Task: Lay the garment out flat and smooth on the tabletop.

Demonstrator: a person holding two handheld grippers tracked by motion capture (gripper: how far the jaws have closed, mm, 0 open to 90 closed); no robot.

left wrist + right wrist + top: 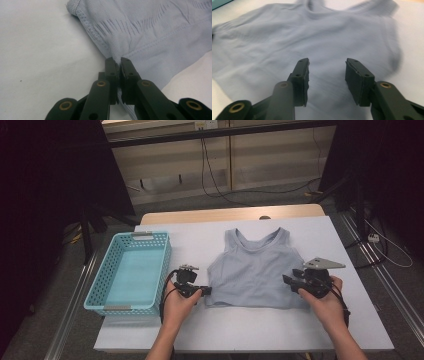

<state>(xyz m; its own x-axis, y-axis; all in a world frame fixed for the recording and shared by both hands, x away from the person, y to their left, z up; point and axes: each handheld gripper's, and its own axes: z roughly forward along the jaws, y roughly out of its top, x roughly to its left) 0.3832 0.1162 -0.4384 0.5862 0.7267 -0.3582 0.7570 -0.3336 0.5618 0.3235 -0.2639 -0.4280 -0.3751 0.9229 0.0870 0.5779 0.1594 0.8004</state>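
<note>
Item: pale blue sleeveless top (pixel 256 270), laid flat, neck away from the person, at the middle of the white counter (pixel 260 330); a light blue slotted basket (pixel 131 273) stands well to its left. Left hand-held gripper (pixel 206 290): jaws pinched on the top's lower left hem corner (a fold of fabric shows between the pads in the left gripper view). Right hand-held gripper (pixel 287 281): jaws parted, gripping nothing, over the top's lower right edge.

You have a pale grey-blue sleeveless crop top (pixel 255 270) lying flat and face up at the white table's middle, neckline away from you, its lower-left hem corner pinched.
</note>
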